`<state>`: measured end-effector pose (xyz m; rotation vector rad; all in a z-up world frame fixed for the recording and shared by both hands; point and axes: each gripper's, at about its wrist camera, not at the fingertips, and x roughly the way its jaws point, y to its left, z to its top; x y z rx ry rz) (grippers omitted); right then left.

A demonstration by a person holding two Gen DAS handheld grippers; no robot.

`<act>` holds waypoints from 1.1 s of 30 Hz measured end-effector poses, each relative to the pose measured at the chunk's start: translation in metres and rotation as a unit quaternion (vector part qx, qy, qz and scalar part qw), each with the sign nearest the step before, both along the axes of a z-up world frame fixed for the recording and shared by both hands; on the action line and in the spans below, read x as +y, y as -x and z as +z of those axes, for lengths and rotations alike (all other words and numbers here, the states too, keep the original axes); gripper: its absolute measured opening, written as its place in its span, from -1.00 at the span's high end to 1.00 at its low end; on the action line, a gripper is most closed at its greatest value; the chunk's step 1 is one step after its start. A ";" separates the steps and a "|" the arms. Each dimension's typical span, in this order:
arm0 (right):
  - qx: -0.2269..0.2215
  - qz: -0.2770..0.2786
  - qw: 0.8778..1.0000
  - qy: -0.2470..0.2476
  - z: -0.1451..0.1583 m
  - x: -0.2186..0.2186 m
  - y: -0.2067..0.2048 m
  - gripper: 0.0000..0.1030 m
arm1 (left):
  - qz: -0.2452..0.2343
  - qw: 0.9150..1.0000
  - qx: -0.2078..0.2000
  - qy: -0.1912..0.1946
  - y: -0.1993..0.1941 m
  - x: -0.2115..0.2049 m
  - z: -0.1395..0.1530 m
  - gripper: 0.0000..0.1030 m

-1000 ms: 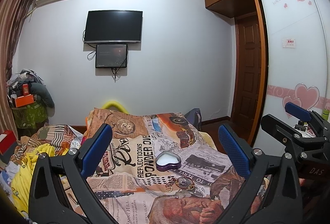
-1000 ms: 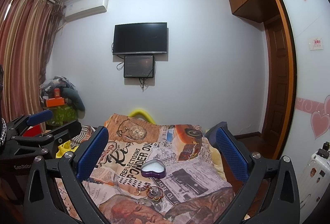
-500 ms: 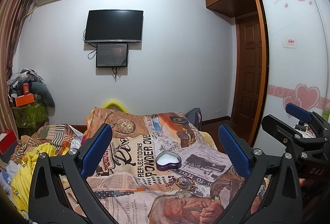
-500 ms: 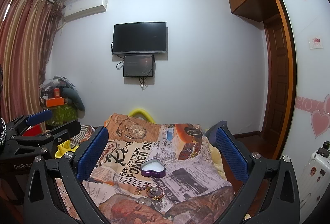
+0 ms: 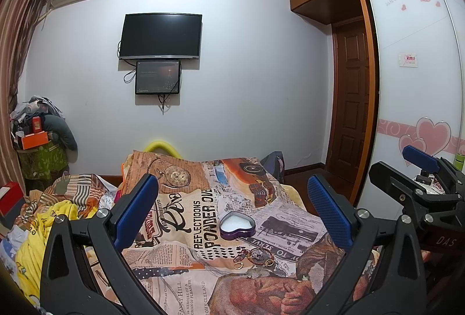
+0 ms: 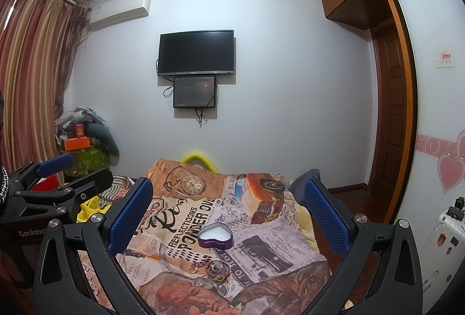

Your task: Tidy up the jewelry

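Observation:
A purple heart-shaped tin (image 5: 237, 228) (image 6: 215, 235) with a white inside lies open on the newspaper-print bedspread (image 5: 186, 230) (image 6: 174, 236). Just in front of it lies a small heap of jewelry (image 5: 255, 255) (image 6: 213, 268): gold rings and a bangle. My left gripper (image 5: 232, 207) hangs open above the bed, with nothing between its blue pads. My right gripper (image 6: 228, 204) is open too and holds nothing. Each gripper shows at the edge of the other's view, the right gripper (image 5: 418, 169) on the right and the left gripper (image 6: 58, 172) on the left.
A pile of yellow and striped clothes (image 5: 43, 216) lies left of the bedspread. A cluttered stand (image 5: 40, 146) fills the back left corner. A wardrobe with heart stickers (image 5: 421, 111) and a brown door (image 5: 348, 111) line the right side. A white suitcase (image 6: 441, 242) stands at far right.
Both views drifted slightly; the tin and the jewelry lie where they were. Both grippers stay open.

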<state>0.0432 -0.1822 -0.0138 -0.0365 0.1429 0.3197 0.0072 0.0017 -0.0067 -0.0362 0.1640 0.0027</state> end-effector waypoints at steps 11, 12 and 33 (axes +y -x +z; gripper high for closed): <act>0.003 -0.001 1.000 -0.001 0.000 -0.002 -0.001 -1.00 | 0.001 1.000 0.002 0.001 -0.001 0.000 -0.005 -1.00; 0.004 -0.001 1.000 0.000 0.000 -0.002 -0.002 -1.00 | 0.001 1.000 0.003 0.001 -0.001 0.000 -0.005 -1.00; 0.092 -0.024 0.995 0.018 -0.035 -0.010 -0.050 -1.00 | 0.013 0.993 0.116 0.006 -0.067 0.013 -0.047 -1.00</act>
